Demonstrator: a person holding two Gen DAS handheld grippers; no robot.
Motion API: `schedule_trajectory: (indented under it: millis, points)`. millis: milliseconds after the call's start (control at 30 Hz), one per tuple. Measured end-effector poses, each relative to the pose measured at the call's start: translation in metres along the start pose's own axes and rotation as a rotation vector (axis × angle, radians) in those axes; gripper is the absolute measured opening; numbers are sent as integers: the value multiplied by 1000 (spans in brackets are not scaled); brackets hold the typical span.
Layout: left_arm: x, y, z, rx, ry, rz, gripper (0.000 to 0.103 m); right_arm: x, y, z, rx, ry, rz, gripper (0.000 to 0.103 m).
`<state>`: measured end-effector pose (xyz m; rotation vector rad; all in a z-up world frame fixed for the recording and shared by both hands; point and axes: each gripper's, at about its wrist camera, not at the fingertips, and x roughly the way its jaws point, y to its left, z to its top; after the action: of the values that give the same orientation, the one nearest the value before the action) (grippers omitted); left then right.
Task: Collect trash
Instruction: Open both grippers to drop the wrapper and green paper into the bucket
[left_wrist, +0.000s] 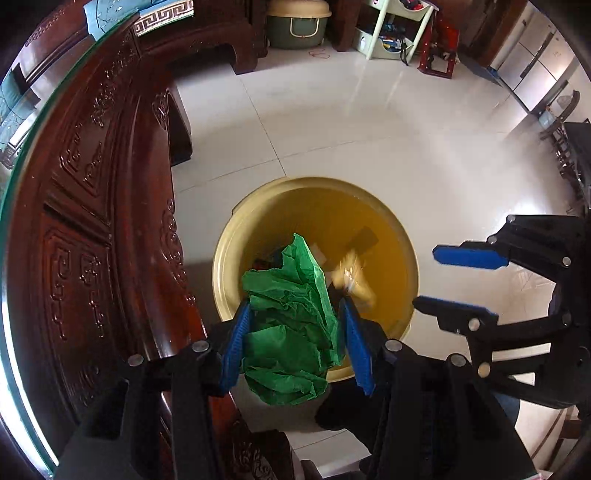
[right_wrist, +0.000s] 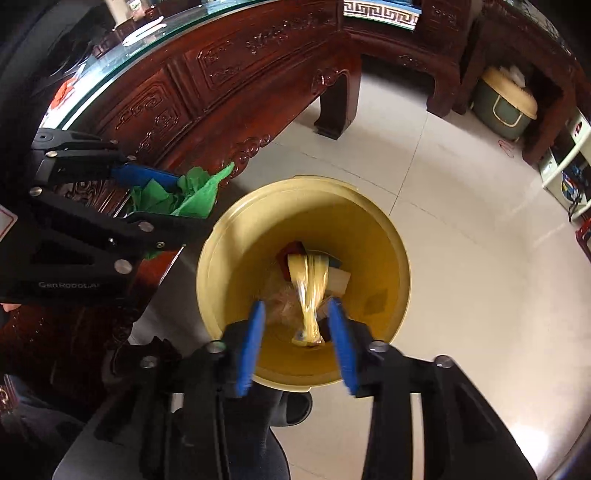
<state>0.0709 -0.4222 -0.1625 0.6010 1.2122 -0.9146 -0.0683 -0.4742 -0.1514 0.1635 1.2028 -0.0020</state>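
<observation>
Crumpled green paper (left_wrist: 291, 325), pinched in the left claw (left_wrist: 293, 339) over the near rim of the yellow trash bin (left_wrist: 391, 236). Right claw (right_wrist: 297, 343) spread, yellow wrapper (right_wrist: 310, 295) loose and blurred between its pads, above the bin's mouth. Best carried further over the opening before release, clear of the carved wooden surface (left_wrist: 110, 206).

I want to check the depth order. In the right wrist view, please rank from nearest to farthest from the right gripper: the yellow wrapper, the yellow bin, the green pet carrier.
1. Yellow wrapper: between the open fingers of the right gripper, blurred, untouched by them.
2. Yellow bin: on the floor directly below.
3. Green pet carrier: far upper right, under dark wooden furniture.
</observation>
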Motion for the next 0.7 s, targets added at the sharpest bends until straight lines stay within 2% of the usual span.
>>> schedule_trajectory:
  millis: [700]
  points:
    - [20,-11,6,36,47,-13,50,-5,-16,-4,8,3,-32,45]
